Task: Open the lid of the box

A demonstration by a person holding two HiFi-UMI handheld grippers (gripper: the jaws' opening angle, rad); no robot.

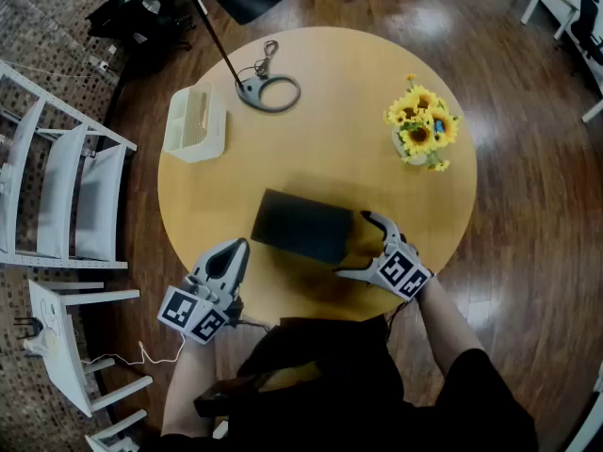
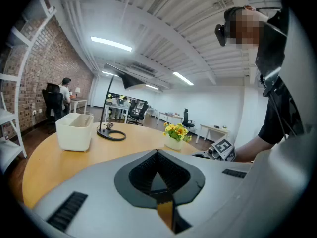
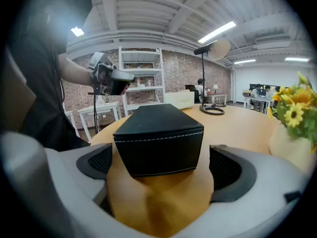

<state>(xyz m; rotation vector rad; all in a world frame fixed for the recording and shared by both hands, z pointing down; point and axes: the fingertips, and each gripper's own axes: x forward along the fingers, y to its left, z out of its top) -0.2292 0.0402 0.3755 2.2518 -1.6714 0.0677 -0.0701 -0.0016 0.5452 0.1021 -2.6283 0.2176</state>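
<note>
A black rectangular leather-look box with pale stitching is lying flat and closed on the near half of a round tan wooden table, slightly skewed to the person's body. The right gripper is reaching in at the box's right end with its jaws standing wide apart. That end is sitting between the pads, and a sliver of table is showing on each side, so nothing is being squeezed. The left gripper is hovering just beside the box's near left corner with its jaws pressed together and nothing between them. Farther back, a black desk lamp is standing on its ring base beside a white plastic organiser bin. A pale pot of yellow sunflowers is sitting toward the right rim.
</note>
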